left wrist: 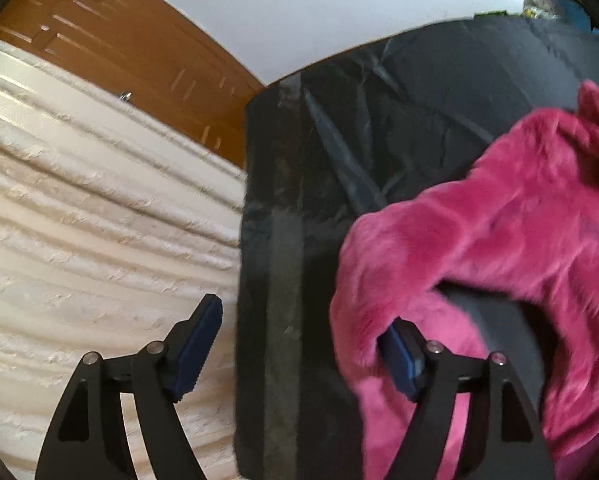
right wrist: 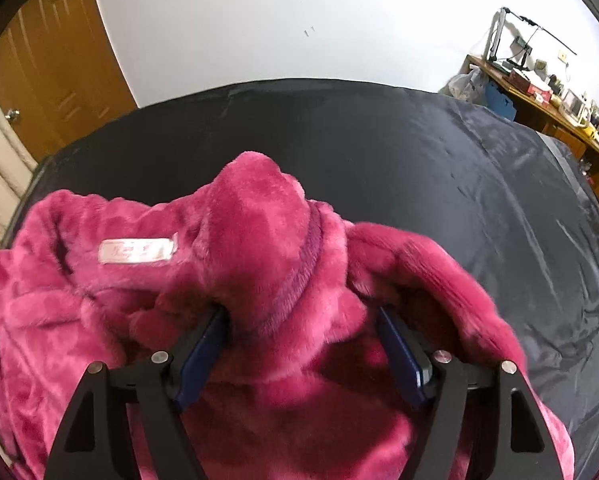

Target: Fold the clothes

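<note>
Left gripper (left wrist: 299,360) stood spread wide, its jaws well apart and pinching nothing. One pad sat over the pale floor (left wrist: 79,220) off the edge of the work surface; the other pad (left wrist: 399,364) lay against the fleece edge, touching but not clamping it. Right gripper (right wrist: 301,354) was likewise spread, with a raised hump of the garment (right wrist: 259,248) bulging between its jaws. Whether its pads pressed on that fold could not be fully settled; they appeared to flank it loosely rather than bite.

Position: the garment lay directly ahead of and under the right gripper, and to the right of the left gripper, on a black sheet (right wrist: 419,152) covering the tabletop.

Progress, as judged: folding was at an early stage. The garment was bunched and rumpled, with no flat panel, no squared edge and no clean crease visible. Spreading it flat, squaring it and making the folds all appeared to remain.

Condition of the garment: thick magenta plush fleece, soft and lofty, heaped in rounded ridges. A pale label (right wrist: 137,250) showed left of the right gripper, suggesting the neck or inner side faced up. A ribbed, darker seam (right wrist: 303,264) ran down the hump between the jaws. Such pile would likely slump and resist sharp creases.
</note>
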Motion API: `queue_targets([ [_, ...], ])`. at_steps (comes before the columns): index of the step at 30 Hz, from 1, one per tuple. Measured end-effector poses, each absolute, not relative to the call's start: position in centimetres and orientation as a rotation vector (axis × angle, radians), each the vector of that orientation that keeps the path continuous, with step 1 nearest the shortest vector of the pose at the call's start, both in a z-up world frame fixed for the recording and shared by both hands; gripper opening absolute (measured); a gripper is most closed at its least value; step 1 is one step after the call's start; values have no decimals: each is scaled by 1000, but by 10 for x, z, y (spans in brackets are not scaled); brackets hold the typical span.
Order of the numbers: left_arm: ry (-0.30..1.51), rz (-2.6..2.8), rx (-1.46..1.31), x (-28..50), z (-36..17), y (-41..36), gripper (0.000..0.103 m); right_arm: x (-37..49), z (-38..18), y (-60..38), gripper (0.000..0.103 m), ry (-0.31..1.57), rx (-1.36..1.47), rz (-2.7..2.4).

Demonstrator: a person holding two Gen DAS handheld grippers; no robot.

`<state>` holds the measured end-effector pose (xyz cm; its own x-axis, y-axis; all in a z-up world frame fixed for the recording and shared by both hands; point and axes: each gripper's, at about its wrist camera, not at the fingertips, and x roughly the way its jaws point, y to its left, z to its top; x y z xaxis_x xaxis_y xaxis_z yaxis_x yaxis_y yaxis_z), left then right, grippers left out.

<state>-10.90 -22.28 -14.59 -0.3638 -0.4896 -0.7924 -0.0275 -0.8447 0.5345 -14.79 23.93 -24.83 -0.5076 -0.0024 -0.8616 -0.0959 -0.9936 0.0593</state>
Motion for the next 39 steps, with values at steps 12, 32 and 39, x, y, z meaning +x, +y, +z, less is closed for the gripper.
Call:
queue_targets([
  [12, -683, -2298, 1516, -72, -131, -216, 79, -134, -203, 204, 77, 141, -1453, 2841],
  [32, -562, -2304, 1590, -100, -182, -219, 79, -243, -285, 79, 81, -246, -1512, 2732],
  [39, -554, -2315, 1584, -133, -193, -217, 79, -299, -287, 103, 98, -210, -1419, 2630],
])
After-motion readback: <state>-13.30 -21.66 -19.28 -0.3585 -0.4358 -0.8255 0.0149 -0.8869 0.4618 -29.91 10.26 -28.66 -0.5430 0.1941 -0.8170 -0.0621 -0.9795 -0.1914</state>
